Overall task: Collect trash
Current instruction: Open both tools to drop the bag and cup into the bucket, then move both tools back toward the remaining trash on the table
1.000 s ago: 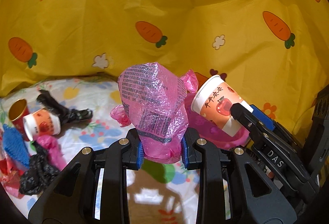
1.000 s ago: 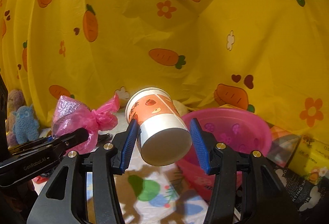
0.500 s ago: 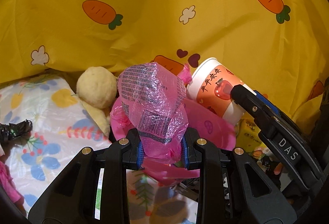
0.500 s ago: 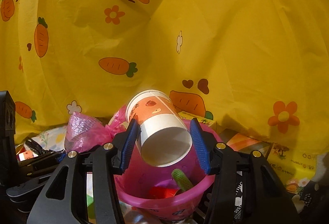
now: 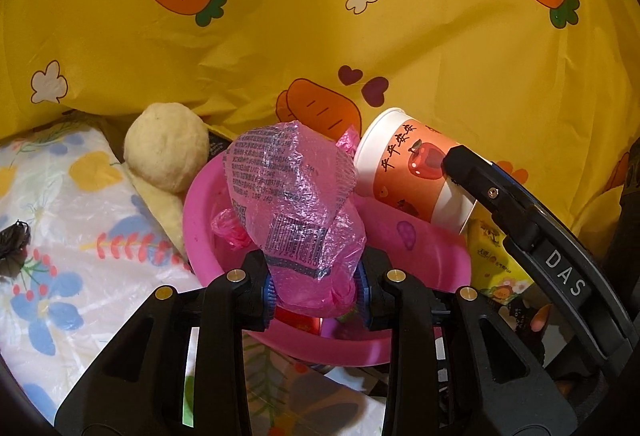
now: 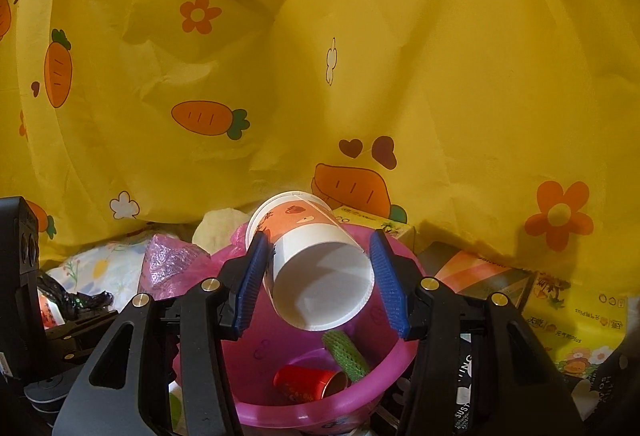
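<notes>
My left gripper (image 5: pixel 314 276) holds a crumpled pink plastic bag (image 5: pixel 292 196) over the near rim of a pink basin (image 5: pixel 196 228). Its jaws are opening, and the blue pads still touch the bag's lower end. My right gripper (image 6: pixel 318 268) is shut on a white and orange paper cup (image 6: pixel 304 224), tilted with its base toward the camera, above the same pink basin (image 6: pixel 304 416). In the left wrist view the paper cup (image 5: pixel 404 172) hangs at the right, over the basin's far side. A red cup (image 6: pixel 308 384) and a green foam net (image 6: pixel 346 354) lie inside the basin.
A yellow carrot-print cloth (image 5: pixel 320 16) hangs close behind the basin. A cream plush toy (image 5: pixel 166 152) leans on the basin's left side, on a floral sheet (image 5: pixel 60 216). Yellow tissue packs (image 6: pixel 572 324) and dark boxes crowd the right. A black bag (image 6: pixel 76 300) lies at the left.
Both grippers have swung right and dipped, from the littered sheet to above the pink basin. The left jaws stand slightly wider around the bag. The cup stays gripped.
</notes>
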Available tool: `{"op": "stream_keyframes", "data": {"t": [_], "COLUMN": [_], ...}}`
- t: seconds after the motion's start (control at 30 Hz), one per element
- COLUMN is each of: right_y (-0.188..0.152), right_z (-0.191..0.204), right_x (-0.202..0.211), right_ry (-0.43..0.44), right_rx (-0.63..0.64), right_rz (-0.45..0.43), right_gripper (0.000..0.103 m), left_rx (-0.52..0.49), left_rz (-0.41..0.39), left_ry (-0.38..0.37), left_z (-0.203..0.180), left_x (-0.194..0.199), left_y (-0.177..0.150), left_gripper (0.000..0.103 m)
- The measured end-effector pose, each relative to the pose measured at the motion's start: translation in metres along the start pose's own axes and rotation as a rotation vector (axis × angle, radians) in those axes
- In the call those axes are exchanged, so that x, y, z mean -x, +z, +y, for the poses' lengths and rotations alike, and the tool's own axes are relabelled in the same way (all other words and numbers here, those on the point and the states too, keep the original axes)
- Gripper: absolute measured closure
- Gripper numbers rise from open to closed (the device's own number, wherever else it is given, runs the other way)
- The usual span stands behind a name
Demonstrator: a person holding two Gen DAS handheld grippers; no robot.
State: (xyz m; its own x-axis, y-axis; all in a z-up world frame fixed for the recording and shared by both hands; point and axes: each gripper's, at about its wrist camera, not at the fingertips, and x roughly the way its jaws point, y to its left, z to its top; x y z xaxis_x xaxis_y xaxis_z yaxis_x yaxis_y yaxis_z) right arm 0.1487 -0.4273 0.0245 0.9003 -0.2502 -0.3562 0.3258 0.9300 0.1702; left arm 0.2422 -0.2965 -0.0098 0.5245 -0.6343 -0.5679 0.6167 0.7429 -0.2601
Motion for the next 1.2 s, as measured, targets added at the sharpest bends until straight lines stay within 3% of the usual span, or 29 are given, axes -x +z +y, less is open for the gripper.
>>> {"op": "stream_keyframes", "data": {"t": [0.13, 0.27, 0.33, 0.4, 0.53, 0.7, 1.0, 1.2], "right_y": [0.0, -0.001, -0.001, -0.001, -0.001, -0.005, -0.02, -0.032], "right_z": [-0.002, -0.002, -0.003, -0.003, -0.003, 0.004, 0.018, 0.034], "right_x": [-0.006, -0.01, -0.011, -0.01, -0.006, -0.002, 0.013, 0.028], "right_ry": [0.01, 0.018, 0.027, 0.035, 0.035, 0.03, 0.007, 0.024], "right_rx": [-0.012, -0.014, -0.022, -0.033, -0.038, -0.013, 0.015, 0.036], "right_rz": [0.011, 0.015, 0.02, 0.014, 0.006, 0.018, 0.037, 0.042], "right_gripper": [0.051, 0.051, 0.05, 0.039, 0.032, 0.02, 0.009, 0.009], "left_rx": [0.008, 0.041, 0.066, 0.086, 0.114, 0.124, 0.105, 0.129], "left_rz": [-0.035, -0.066, -0.082, -0.098, -0.142, -0.167, -0.192, -0.206], "left_ry": [-0.008, -0.015, 0.003, 0.022, 0.071, 0.116, 0.237, 0.309], "left_z": [0.003, 0.013, 0.019, 0.025, 0.034, 0.04, 0.045, 0.06], "left_x": [0.006, 0.016, 0.022, 0.029, 0.044, 0.06, 0.095, 0.126], "left_y": [-0.001, -0.001, -0.001, -0.001, -0.004, -0.008, -0.027, -0.048], "left_gripper": [0.038, 0.02, 0.017, 0.015, 0.007, 0.006, 0.006, 0.006]}}
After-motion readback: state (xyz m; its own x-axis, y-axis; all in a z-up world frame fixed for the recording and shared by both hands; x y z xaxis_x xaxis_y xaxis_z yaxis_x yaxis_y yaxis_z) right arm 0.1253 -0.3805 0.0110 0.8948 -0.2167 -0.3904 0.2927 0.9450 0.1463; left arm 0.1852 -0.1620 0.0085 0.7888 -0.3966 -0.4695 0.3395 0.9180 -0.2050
